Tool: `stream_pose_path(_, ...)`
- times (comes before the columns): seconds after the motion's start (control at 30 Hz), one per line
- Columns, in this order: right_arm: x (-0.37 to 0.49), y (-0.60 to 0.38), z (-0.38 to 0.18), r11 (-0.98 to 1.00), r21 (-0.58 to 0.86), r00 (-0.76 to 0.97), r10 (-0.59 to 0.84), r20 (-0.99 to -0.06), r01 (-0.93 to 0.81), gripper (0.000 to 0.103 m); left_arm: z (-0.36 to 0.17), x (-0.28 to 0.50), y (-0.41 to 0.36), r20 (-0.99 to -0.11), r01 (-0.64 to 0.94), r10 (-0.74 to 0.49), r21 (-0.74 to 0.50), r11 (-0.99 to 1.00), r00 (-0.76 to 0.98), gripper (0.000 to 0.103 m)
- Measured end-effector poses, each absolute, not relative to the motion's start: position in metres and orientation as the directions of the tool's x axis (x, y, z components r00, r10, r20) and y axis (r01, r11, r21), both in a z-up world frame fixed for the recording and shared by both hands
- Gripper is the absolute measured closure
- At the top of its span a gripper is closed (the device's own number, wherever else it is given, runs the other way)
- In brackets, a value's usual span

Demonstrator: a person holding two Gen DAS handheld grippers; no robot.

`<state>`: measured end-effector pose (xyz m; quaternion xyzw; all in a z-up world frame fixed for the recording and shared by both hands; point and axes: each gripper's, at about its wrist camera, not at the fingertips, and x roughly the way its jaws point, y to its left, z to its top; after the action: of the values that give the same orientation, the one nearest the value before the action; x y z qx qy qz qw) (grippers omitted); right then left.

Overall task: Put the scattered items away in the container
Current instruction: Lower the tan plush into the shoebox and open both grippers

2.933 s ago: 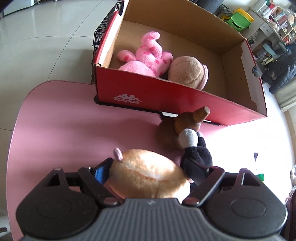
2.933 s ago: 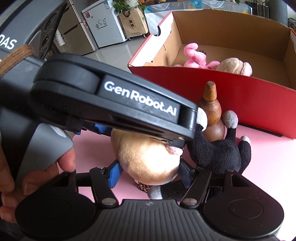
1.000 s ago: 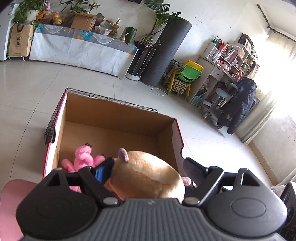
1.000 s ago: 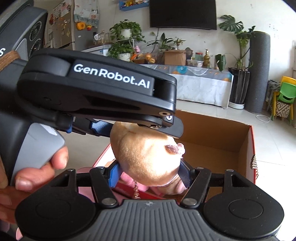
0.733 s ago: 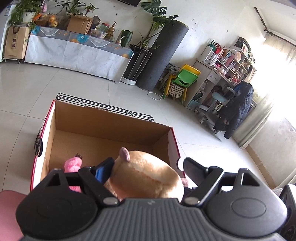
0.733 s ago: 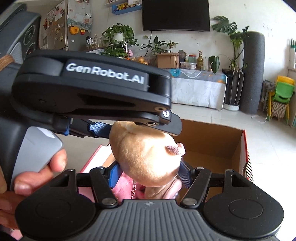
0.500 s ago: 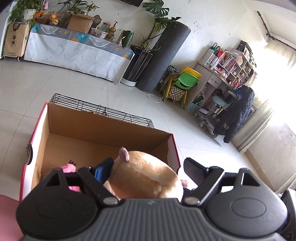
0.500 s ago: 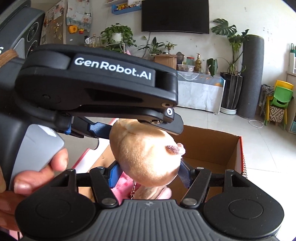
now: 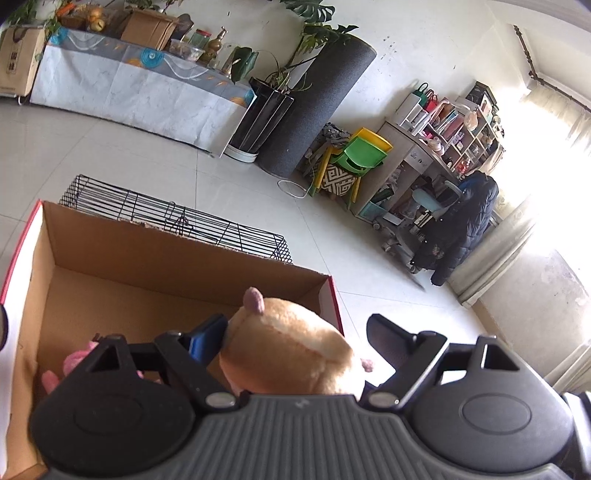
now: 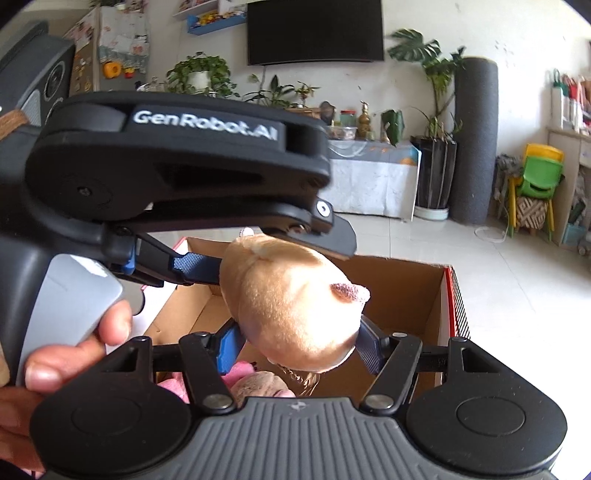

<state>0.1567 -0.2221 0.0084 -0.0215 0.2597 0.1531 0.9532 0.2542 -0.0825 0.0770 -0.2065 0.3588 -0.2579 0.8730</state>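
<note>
Tan plush, pinched by both hand-held grippers, left and right, hangs over the box; we lower it beside the pink toy (already inside), then part both together.

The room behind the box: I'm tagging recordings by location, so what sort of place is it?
Most likely a home living room: a wall television, potted plants and a child's green chair.

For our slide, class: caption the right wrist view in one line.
Both grippers' fingers hold a tan plush hamster above the cardboard box.
</note>
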Motion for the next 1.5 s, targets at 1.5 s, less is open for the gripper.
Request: stream_pose_path(1.5,0.201,-0.246,-0.052,0.987,0.124,0.738,0.156,-0.657,-0.098,0.041,0.004,0.277,-0.053,-0.708,0.083,-0.472,-0.509,0.857,0.525,0.000)
